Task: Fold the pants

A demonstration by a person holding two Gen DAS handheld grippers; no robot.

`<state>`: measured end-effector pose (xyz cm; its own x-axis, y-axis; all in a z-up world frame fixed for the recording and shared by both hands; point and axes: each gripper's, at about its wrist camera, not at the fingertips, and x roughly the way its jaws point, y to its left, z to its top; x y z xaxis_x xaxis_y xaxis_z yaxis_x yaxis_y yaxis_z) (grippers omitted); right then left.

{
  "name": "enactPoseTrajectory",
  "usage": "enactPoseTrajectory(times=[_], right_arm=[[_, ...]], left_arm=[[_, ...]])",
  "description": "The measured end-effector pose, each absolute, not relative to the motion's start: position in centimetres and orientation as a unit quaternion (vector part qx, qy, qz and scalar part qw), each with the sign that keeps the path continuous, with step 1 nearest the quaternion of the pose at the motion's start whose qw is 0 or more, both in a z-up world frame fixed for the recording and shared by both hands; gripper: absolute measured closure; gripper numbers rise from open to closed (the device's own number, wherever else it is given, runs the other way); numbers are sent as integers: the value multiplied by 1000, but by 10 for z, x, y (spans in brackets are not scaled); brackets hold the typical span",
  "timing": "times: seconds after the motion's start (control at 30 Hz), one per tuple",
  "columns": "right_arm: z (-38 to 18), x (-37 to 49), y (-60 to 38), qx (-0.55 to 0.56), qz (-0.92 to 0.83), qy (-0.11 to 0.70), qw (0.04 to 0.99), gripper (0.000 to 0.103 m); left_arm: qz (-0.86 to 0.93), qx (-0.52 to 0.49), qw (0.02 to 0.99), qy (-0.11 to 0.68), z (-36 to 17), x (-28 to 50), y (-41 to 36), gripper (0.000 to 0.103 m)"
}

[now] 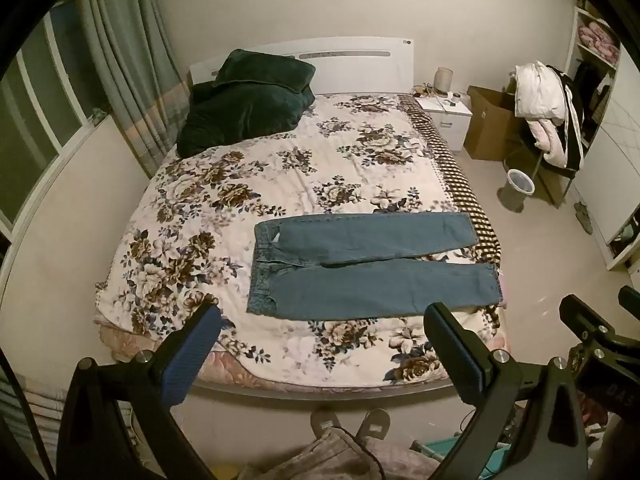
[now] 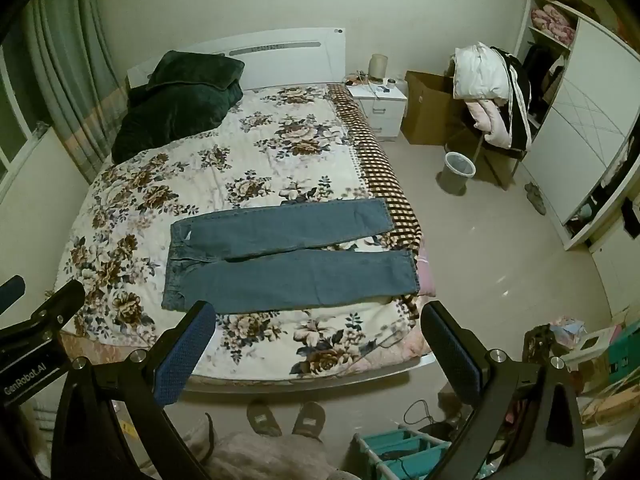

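Note:
Blue jeans (image 1: 368, 268) lie flat and unfolded on the floral bedspread (image 1: 224, 184), waist to the left, both legs stretched right to the bed's edge. They also show in the right wrist view (image 2: 288, 264). My left gripper (image 1: 324, 312) is open and empty, held high over the foot of the bed, well short of the jeans. My right gripper (image 2: 320, 312) is open and empty at the same height beside it. Part of the right gripper shows at the right edge of the left wrist view (image 1: 592, 328).
A dark green blanket (image 1: 248, 100) is piled at the head of the bed. A white nightstand (image 1: 444, 114), cardboard box (image 1: 488, 124), chair with clothes (image 1: 548, 120) and waste bin (image 1: 520, 184) stand right of the bed. Slippers (image 1: 352, 424) are on the floor below.

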<state>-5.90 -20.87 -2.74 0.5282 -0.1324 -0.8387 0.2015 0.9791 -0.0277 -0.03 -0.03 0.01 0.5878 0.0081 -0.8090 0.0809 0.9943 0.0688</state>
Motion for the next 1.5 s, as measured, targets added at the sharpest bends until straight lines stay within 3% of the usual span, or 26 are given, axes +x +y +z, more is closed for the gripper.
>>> enactPoseTrajectory(times=[1.5], right_arm=[[-24, -57, -201, 36, -93, 476, 874, 0]], left_arm=[[-25, 39, 890, 455, -4, 2, 2, 0]])
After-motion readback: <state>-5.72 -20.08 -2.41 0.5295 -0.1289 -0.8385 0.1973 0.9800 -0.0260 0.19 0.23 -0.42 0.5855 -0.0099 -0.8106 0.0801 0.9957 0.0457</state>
